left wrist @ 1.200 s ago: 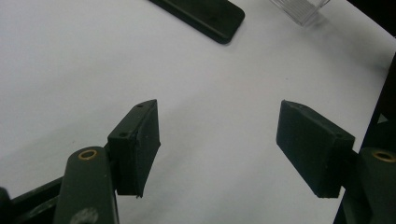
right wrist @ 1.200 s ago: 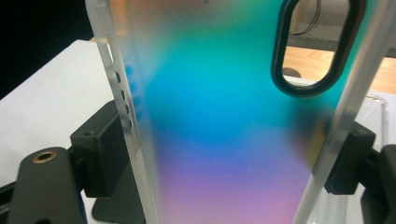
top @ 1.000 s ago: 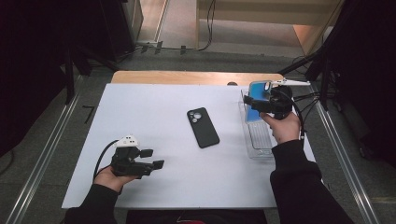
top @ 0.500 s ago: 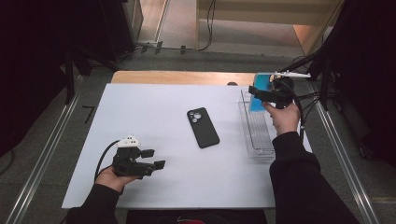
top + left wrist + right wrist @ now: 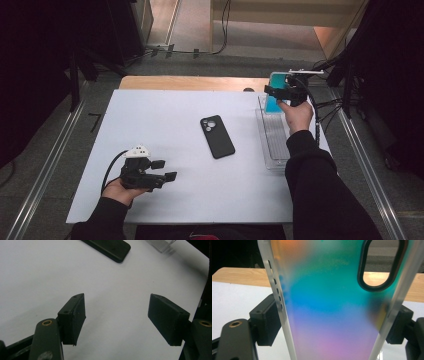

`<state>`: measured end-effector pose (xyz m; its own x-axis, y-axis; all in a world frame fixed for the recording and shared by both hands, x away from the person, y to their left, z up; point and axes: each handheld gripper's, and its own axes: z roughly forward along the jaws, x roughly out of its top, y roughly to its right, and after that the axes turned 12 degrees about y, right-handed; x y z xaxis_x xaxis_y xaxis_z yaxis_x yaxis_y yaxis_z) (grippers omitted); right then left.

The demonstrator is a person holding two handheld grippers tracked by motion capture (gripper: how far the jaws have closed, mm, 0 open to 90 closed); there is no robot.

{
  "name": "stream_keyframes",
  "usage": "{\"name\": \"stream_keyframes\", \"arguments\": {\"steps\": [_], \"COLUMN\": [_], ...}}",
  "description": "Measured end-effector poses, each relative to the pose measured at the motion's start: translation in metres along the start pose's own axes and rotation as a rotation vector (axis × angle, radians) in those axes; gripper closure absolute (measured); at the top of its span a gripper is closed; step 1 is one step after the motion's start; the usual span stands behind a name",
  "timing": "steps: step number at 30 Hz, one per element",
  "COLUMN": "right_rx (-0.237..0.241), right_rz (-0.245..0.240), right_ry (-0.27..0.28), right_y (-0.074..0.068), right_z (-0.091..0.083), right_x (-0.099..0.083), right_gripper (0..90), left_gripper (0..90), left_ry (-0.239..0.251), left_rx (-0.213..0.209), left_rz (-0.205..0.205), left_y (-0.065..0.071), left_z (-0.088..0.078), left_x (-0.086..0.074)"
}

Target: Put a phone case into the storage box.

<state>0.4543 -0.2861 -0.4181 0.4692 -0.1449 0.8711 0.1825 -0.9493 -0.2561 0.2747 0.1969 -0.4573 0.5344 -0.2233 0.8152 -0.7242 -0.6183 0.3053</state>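
Note:
A black phone [image 5: 217,136] lies camera side up in the middle of the white table sheet [image 5: 165,120]; its end shows in the left gripper view [image 5: 110,248]. My right gripper [image 5: 276,93] is at the far right above a clear tray [image 5: 272,145], shut on an iridescent blue-green phone case [image 5: 274,95]. In the right gripper view the case [image 5: 332,305] stands upright between the pads [image 5: 265,320], its camera cut-out at the top right. My left gripper [image 5: 164,170] rests near the front left, open with nothing between its pads [image 5: 72,317].
The clear tray runs along the table's right side; a corner of the clear tray [image 5: 161,243] shows in the left gripper view. A wooden board edge [image 5: 195,82] lies behind the sheet. Cables [image 5: 325,107] trail off to the right of the table.
My right gripper has carried the case away from me and slightly right, toward the far end of the tray. The left gripper has stayed put.

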Motion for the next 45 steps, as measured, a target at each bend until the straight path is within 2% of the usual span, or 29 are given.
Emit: {"name": "stream_keyframes", "arguments": {"steps": [4,10,13,15,19,23,25,26,27,30,32,38,42,45], "right_rx": [-0.005,-0.041,-0.044,-0.053,-0.062,-0.037,-0.024,-0.017,-0.025,-0.028,-0.025,-0.012,0.008,-0.002], "right_rz": [-0.024,-0.031,-0.024,-0.053,-0.057,-0.074,-0.064,-0.050,-0.054,-0.068,-0.057,-0.046,-0.039,-0.042], "right_ry": [-0.021,-0.053,-0.069,-0.082,-0.080,-0.062,-0.060,-0.067,-0.070,-0.083,-0.101,-0.098,-0.116,-0.121], "right_y": [0.000,0.001,0.002,0.002,0.003,0.005,0.006,0.006,0.006,0.008,0.009,0.011,0.013,0.015], "right_z": [0.011,0.026,0.032,0.036,0.039,0.042,0.043,0.045,0.046,0.048,0.049,0.051,0.055,0.057], "right_x": [-0.002,-0.010,-0.014,-0.017,-0.019,-0.017,-0.016,-0.015,-0.014,-0.012,-0.011,-0.009,-0.009,-0.007], "right_gripper": [15.8,15.7,15.5,15.4,15.4,9.8,7.0,1.6,0.0,0.0,0.0,0.0,0.0,0.0], "left_gripper": [30.4,30.4,30.4,30.4,30.5,30.4,30.4,30.4,30.4,30.4,30.4,30.4,30.4,30.4], "left_ry": [0.000,-0.005,-0.003,-0.003,-0.005,-0.013,-0.015,-0.012,-0.013,-0.015,-0.016,-0.016,-0.016,-0.017], "left_rx": [-0.002,-0.006,-0.008,-0.009,-0.009,-0.012,-0.011,-0.011,-0.010,-0.012,-0.011,-0.013,-0.014,-0.012], "left_rz": [0.002,0.004,0.002,0.003,0.002,0.004,0.004,0.004,0.004,0.003,0.002,0.003,0.002,0.001], "left_y": [0.001,0.001,0.001,0.001,0.001,0.001,0.002,0.002,0.002,0.002,0.001,0.001,0.001,0.001], "left_z": [0.001,0.002,0.002,0.002,0.002,0.002,0.002,0.002,0.002,0.002,0.002,0.002,0.002,0.002], "left_x": [0.000,-0.001,-0.001,-0.001,-0.001,-0.001,-0.001,-0.001,-0.001,-0.001,-0.001,-0.001,-0.001,-0.001]}}
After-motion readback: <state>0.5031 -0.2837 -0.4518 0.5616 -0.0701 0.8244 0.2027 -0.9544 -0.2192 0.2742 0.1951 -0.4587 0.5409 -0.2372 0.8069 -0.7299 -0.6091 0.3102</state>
